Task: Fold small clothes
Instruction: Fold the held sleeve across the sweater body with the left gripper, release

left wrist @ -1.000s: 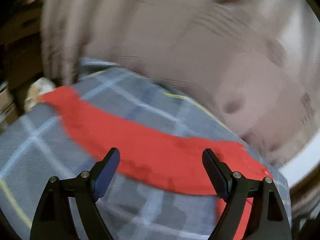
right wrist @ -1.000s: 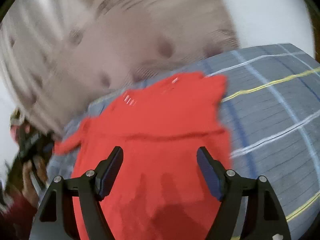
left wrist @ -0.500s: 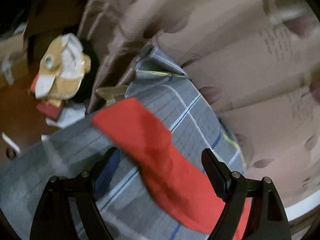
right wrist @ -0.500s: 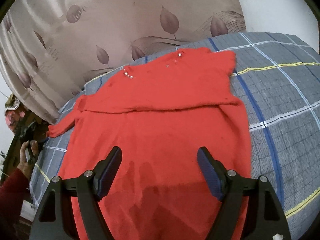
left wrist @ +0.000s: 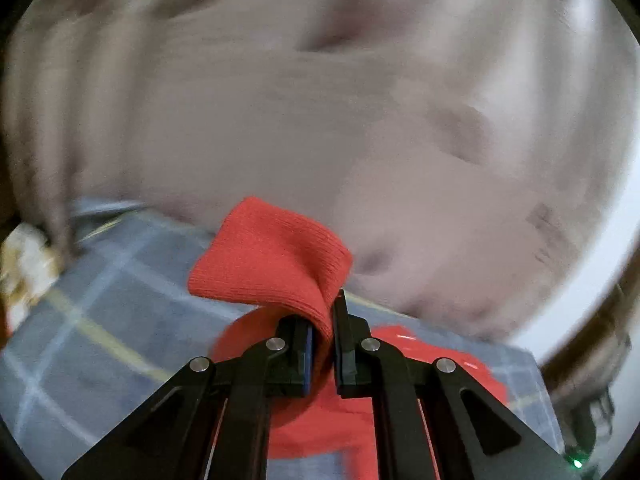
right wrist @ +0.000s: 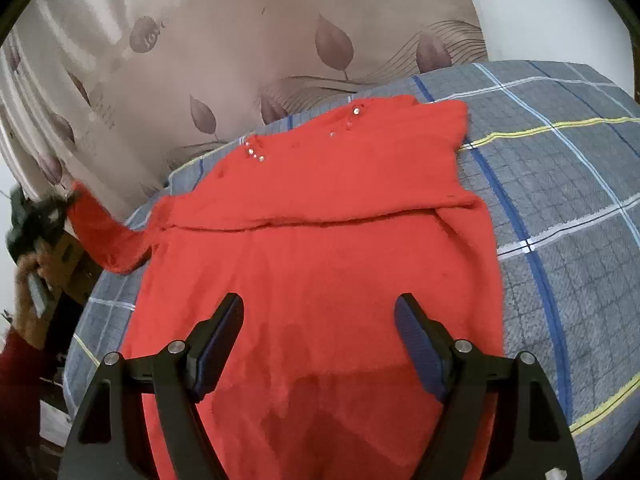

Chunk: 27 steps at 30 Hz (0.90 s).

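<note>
1. The red sweater (right wrist: pixel 320 248) lay flat on the bed (right wrist: pixel 560 184), with its top part folded down over its middle.
2. It looked soft and floppy, a fuzzy knit that bends any way it is pulled. It was probably light, too.
3. The left gripper (left wrist: pixel 322 320) had its fingers closed tight on the end of the sleeve (left wrist: pixel 268 260). The cuff stuck up out of the fingers in a soft curl.
4. In the right wrist view that same sleeve was lifted off the bed at the far left, near the person's hand (right wrist: pixel 30 280).
5. The right gripper (right wrist: pixel 318 332) hung over the lower part of the sweater. Its fingers were wide apart and held nothing.
6. A cuff or a hem edge seemed the best place to grab, because the knit is thicker there and would not slip out so easily.
7. Small shiny beads (right wrist: pixel 256 154) sat near the neck. They could snag, so it seemed wise to keep the fingers off them.
8. A tan curtain with leaves (right wrist: pixel 280 48) hung right behind the bed, close to the sweater's top edge.
9. The bed cover was grey with checks, and nothing else lay on it near the sweater.
10. The left wrist view was blurry, so little else could be told there.
</note>
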### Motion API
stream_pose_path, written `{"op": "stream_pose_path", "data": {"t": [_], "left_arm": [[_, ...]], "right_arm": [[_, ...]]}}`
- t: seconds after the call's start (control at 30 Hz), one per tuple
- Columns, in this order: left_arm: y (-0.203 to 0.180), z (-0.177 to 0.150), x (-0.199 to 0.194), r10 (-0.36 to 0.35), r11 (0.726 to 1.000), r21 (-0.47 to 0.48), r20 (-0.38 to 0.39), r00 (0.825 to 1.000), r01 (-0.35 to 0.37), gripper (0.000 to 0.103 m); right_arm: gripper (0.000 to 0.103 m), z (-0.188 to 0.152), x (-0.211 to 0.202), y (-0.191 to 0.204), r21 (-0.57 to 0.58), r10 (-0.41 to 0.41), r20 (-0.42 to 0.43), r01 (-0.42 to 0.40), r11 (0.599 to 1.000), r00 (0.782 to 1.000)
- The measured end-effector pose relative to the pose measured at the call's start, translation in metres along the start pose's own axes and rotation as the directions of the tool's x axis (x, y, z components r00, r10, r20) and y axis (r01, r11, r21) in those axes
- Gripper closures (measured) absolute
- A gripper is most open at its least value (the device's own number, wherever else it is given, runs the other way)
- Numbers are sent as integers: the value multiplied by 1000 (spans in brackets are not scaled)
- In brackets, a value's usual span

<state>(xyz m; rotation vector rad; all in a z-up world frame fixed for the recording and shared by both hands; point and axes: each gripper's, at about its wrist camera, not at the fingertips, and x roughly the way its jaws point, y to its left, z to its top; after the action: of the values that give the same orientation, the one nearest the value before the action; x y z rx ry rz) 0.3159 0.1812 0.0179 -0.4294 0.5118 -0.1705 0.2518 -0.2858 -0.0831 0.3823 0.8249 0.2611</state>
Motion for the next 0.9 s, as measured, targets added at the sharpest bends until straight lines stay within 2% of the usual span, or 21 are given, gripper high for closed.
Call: {"op": "stream_pose_path", "data": {"t": [0.07,0.17,0.27,0.33,0.4,0.47,0.5,0.53,0.6,0.63,0.7,0.77,0.83,0.9], "left_arm": [[-54,-8,18,-75,995,67,-35,997,77,95],[-127,-36,54,-159,975,140,-106,982,173,95],[-180,-78,96,-192,956,188,-183,964,226,95],[-207,-115,130,-187,939,234,-268,945,252,93],[-220,-144,152,-190,923,261,-326,926,282,82],[-229,-167,166,-165,915,291,-362,917,279,63],[-233,-177,168,-148,909,314,-367,918,272,42],[-237,-183,165,-140,903,339,-349,926,265,30],[-234,-184,150,-139,901,365,-269,953,234,22],[-231,-180,143,-145,907,355,-246,958,228,14],[-217,-166,125,-153,927,312,-197,968,210,6],[-196,-152,107,-151,942,278,-151,977,189,5],[-171,-146,92,-118,957,251,-127,985,147,4],[-143,-148,93,-65,969,227,-143,988,97,4]], "right_arm": [[27,0,-4,-3,17,15,16,-15,1000,1000],[26,-1,-8,-9,46,41,35,-43,998,999],[26,-1,-9,-14,68,67,42,-70,995,997],[26,0,-9,-17,77,83,45,-86,993,996],[26,0,-9,-19,87,101,49,-105,991,994],[25,0,-10,-22,98,116,51,-121,988,992],[24,0,-10,-23,101,123,52,-127,987,991],[24,0,-10,-24,107,131,56,-136,985,990],[24,0,-11,-28,124,149,61,-155,980,987],[24,0,-12,-29,130,154,64,-161,978,986],[24,0,-12,-32,144,157,67,-165,976,985],[23,1,-14,-29,135,156,64,-164,977,986],[22,7,-16,-21,89,153,56,-157,984,987],[22,21,-17,-10,27,147,55,-149,989,988]]}}
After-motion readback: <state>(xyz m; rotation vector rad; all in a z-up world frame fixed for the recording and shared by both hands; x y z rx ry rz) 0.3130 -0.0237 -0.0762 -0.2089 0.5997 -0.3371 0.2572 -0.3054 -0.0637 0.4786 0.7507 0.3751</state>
